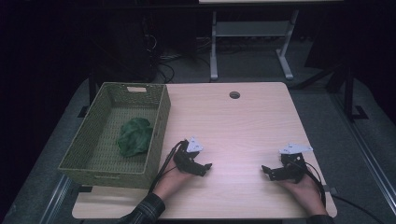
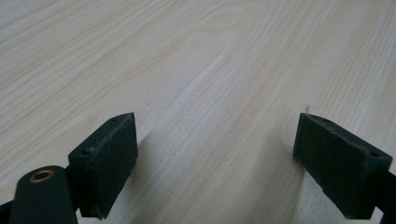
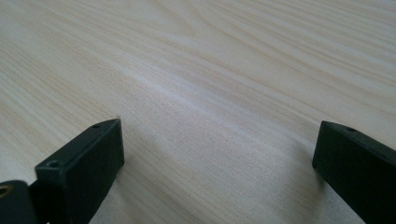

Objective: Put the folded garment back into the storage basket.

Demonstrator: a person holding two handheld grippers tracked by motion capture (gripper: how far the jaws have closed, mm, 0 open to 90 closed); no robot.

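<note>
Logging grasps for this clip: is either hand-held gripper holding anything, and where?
Nothing is held. The left hand-held gripper and right hand-held gripper are open over bare table.

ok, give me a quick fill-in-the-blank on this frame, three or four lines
1. The green cloth lies inside the ____.
2. The basket sits on the ____ side of the table.
3. The left tongs have their jaws ____.
4. Between the jaws of the right tongs there is bare ____.

Missing words: basket; left; open; table
</note>
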